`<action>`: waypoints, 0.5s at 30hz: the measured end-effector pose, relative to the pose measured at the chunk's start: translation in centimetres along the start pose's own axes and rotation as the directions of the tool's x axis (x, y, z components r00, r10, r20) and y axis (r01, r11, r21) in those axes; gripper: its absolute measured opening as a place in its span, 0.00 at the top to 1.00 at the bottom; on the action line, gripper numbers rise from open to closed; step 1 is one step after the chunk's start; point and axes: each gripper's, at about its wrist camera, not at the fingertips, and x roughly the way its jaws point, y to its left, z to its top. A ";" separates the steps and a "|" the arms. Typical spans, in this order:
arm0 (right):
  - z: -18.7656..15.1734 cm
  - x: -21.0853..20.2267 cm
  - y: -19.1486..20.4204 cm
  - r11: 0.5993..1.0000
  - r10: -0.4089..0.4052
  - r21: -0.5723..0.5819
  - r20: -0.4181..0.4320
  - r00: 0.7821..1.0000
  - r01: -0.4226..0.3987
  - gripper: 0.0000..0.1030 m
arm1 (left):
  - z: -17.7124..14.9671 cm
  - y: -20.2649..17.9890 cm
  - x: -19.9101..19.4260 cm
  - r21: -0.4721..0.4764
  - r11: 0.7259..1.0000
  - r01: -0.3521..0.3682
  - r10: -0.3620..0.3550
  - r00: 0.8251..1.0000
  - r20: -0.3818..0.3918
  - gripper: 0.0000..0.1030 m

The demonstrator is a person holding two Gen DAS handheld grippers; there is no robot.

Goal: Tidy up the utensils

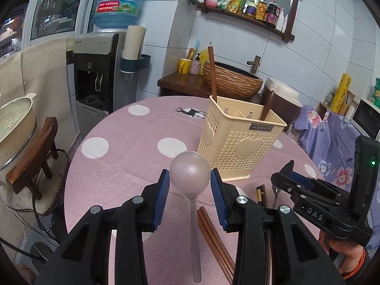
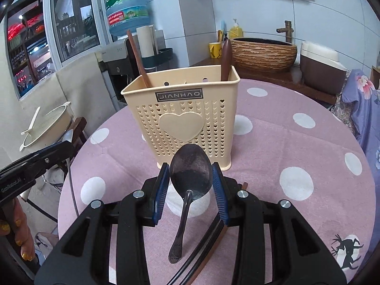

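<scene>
A: How far along is the tidying?

B: Partly done. Two brown wooden utensils (image 2: 140, 59) already stand in the cream holder (image 2: 182, 118) on the bench (image 2: 296, 154), one at each end. Some things are not in it yet: brown chopsticks (image 1: 213, 237) lie flat on the pink cloth, and a darker pair (image 1: 261, 194) lies just beside them.

A: What about the two spoons?

B: Each gripper has one. The left gripper (image 1: 190, 180) holds a pale see-through spoon (image 1: 191, 178). Its jaws are partly closed, and the blue pads (image 1: 162, 190) press on both sides of the bowl. The handle hangs down toward the camera.

A: And the other one?

B: The right gripper (image 2: 191, 178) holds a metal spoon (image 2: 190, 173) the same way, with the bowl between the pads. Its jaws are squeezed in to a narrow gap around it. The spoon is up off the cloth, just in front of the holder.

A: So what is left?

B: Likely both spoons go into the holder, then the chopsticks.
</scene>
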 end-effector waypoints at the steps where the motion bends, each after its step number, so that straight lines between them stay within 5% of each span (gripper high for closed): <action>1: 0.0 -0.2 0.0 1.000 0.002 -0.001 0.001 1.000 -0.002 0.64 | 0.0 0.0 0.0 0.001 1.000 0.001 -0.001 1.000 0.002 0.65; 15: 2.1 -3.8 0.8 0.999 0.002 -0.047 0.098 0.995 0.002 0.65 | 2.2 -1.9 -1.7 0.032 0.999 0.028 -0.031 0.995 0.099 0.65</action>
